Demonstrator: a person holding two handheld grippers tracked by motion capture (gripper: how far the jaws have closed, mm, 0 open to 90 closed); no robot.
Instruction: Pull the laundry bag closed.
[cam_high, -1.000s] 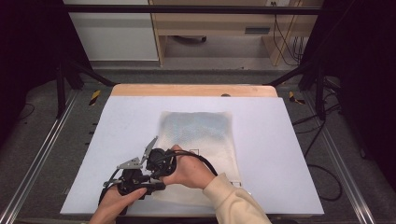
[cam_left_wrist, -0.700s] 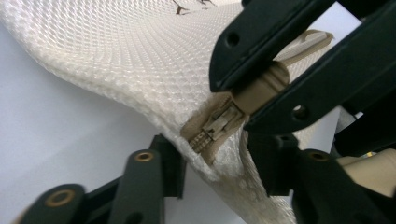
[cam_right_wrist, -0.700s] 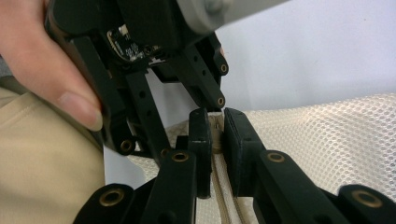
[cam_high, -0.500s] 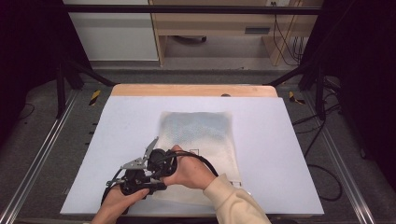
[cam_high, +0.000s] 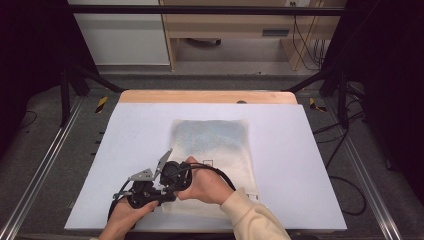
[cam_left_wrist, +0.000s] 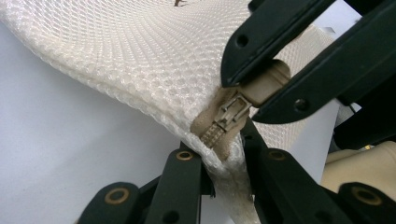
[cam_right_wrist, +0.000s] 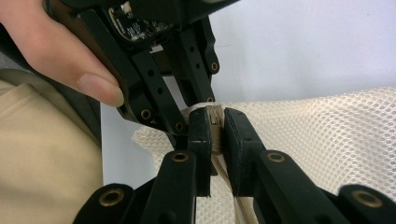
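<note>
A white mesh bag (cam_high: 215, 150) lies flat on the white table (cam_high: 300, 165), and both grippers meet at its near left corner. In the left gripper view my left gripper (cam_left_wrist: 223, 154) is shut on the bag's corner fabric, just below the tan zipper slider (cam_left_wrist: 231, 114). The right gripper (cam_left_wrist: 261, 86) comes in from the upper right and pinches the tan zipper pull (cam_left_wrist: 273, 79). In the right gripper view my right gripper (cam_right_wrist: 215, 122) is shut on that pull (cam_right_wrist: 214, 116), with the left gripper (cam_right_wrist: 187, 109) right behind it. From above, the left gripper (cam_high: 155, 194) and right gripper (cam_high: 167, 186) touch tip to tip.
The bag (cam_right_wrist: 327, 135) stretches away toward the table's middle. A wooden strip (cam_high: 210, 96) runs along the far edge. Metal rails (cam_high: 45, 165) flank the table. A cream sleeve (cam_high: 250, 215) comes in from the bottom.
</note>
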